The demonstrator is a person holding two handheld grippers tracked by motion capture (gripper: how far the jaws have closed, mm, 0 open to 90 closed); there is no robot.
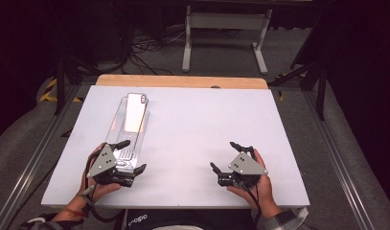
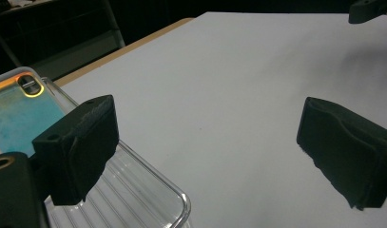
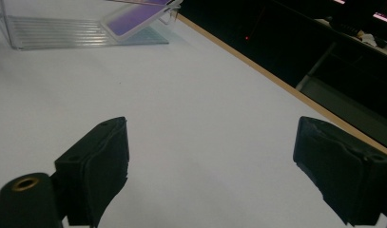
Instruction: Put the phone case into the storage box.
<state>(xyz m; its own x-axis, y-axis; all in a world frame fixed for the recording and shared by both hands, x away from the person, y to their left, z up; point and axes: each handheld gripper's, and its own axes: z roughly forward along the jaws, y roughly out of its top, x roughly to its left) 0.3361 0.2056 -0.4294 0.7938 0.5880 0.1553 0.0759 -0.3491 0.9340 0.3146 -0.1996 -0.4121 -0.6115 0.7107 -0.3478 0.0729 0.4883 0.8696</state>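
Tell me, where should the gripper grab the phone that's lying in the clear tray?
Probably by its two long edges, near the raised far end. The phone lies sloped in the clear tray, far end propped above the rim, so its sides look free there. The open left gripper is nearest and could come from above, jaws across the phone's width.

White tabletop [image 1: 192, 129] with a pale wooden strip along its 12 o'clock edge; grey carpeted floor [image 1: 298, 52] beyond, black cables strewn there. Clear ribbed tray [image 1: 128, 139] at 10 o'clock, carrying a phone [image 1: 134, 112] with a white rim, its glossy face shining pale with an orange edge from above, teal in the left gripper view [image 2: 17, 111], violet in the right gripper view [image 3: 134, 19]. Black left gripper [image 1: 130, 155] and black right gripper [image 1: 222, 155], each topped by a grey plate, jaws matt black; plaid cuff at 5 o'clock.
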